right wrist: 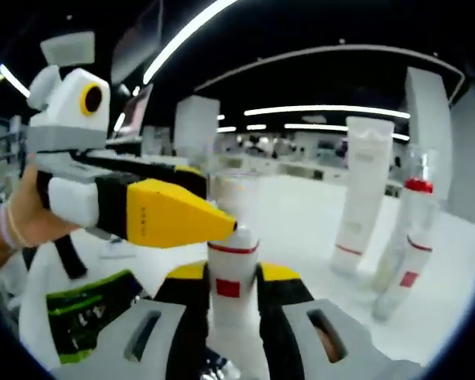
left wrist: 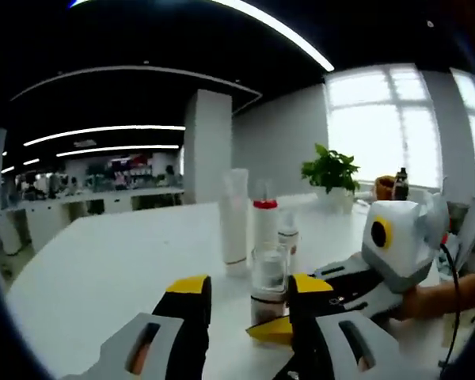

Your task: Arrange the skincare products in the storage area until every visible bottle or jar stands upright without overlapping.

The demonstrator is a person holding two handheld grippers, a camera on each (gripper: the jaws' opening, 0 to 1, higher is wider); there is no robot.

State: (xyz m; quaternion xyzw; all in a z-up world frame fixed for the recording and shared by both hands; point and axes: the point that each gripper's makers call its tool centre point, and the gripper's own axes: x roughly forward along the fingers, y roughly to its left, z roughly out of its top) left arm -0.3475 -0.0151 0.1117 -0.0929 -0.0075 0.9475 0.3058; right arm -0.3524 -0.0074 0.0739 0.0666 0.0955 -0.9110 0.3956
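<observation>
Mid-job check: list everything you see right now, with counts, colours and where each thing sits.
Small bottle: one, white with red band and red square, clear cap, upright between the right gripper's jaws.
Tall tube: one, white, standing on the table behind it.
Red-collared bottle: one, white, clear cap, beside the tall tube.
Small clear-topped bottle: one, next to that one.
Potted plant: one, green, far table edge near the window.
Table: one, white.
Left gripper: yellow-tipped, open around the small bottle.
Right gripper: yellow-tipped, closed on the small bottle.
Hand: one, holding the left gripper.
</observation>
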